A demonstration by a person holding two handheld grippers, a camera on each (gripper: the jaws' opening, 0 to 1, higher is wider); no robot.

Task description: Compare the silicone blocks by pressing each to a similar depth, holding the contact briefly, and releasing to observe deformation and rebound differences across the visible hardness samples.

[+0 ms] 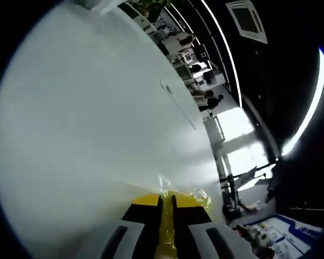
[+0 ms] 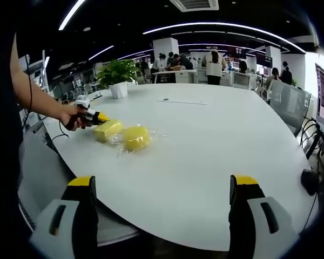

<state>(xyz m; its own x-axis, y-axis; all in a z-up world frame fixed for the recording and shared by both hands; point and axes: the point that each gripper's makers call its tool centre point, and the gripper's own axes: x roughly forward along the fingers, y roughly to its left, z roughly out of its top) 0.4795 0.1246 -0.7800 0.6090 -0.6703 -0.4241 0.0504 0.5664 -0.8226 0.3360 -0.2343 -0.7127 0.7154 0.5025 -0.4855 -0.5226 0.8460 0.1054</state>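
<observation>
A potted plant (image 2: 118, 75) stands at the far edge of my round white table (image 2: 216, 140), people beyond it. Two soft yellow blocks (image 2: 121, 135) in clear wrap lie side by side near my left gripper (image 2: 92, 117), whose nearly closed jaws pinch one block's wrap (image 1: 167, 216). My right gripper (image 2: 164, 216) hangs wide open, holding nothing

My left gripper (image 1: 166, 216): jaws nearly closed, pinching yellow material. My right gripper (image 2: 162, 210): jaws spread wide, holding nothing. Left hand (image 2: 71, 116) outstretched.

White table (image 2: 216, 156): two yellow blocks (image 2: 124, 135), potted plant (image 2: 117, 75).
</observation>
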